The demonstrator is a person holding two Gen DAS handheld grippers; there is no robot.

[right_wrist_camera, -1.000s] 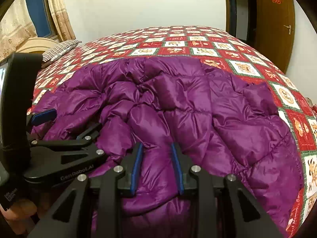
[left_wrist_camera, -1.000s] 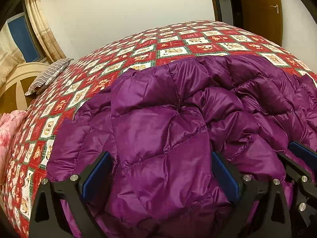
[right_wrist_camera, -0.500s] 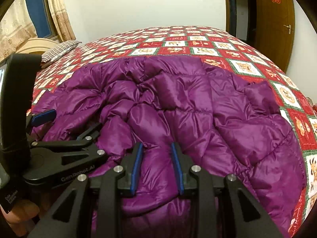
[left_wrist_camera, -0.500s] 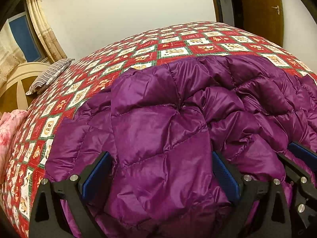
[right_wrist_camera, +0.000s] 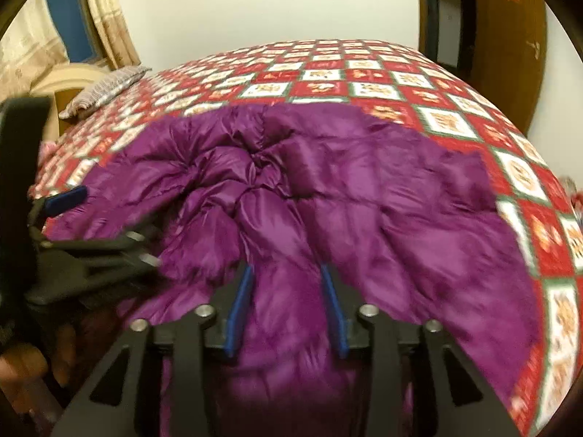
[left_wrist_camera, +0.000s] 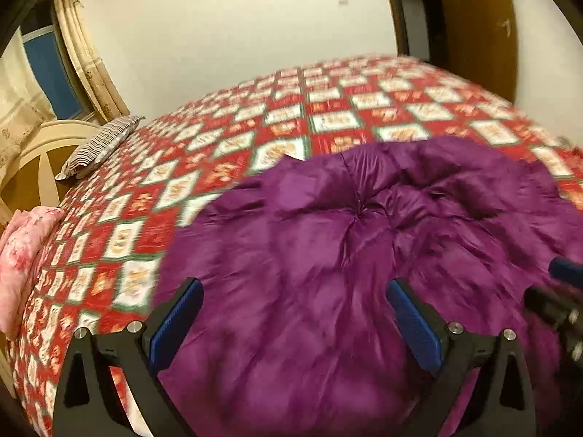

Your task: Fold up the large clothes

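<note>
Puffy quilted purple coat [right_wrist_camera: 328,196] bunches on patchwork bedspread [right_wrist_camera: 364,87].

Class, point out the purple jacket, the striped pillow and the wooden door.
Jacket [right_wrist_camera: 400,218]: right wrist view, quilted middle.
Pillow [left_wrist_camera: 98,145]: left wrist view, centre of its striped top.
Door [right_wrist_camera: 510,54]: right wrist view, middle panel.

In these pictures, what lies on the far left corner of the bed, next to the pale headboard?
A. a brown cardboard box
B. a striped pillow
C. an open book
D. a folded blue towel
B: a striped pillow lies at that corner of the red checked bedcover, beside the pale headboard and well apart from the purple quilted coat.
</note>
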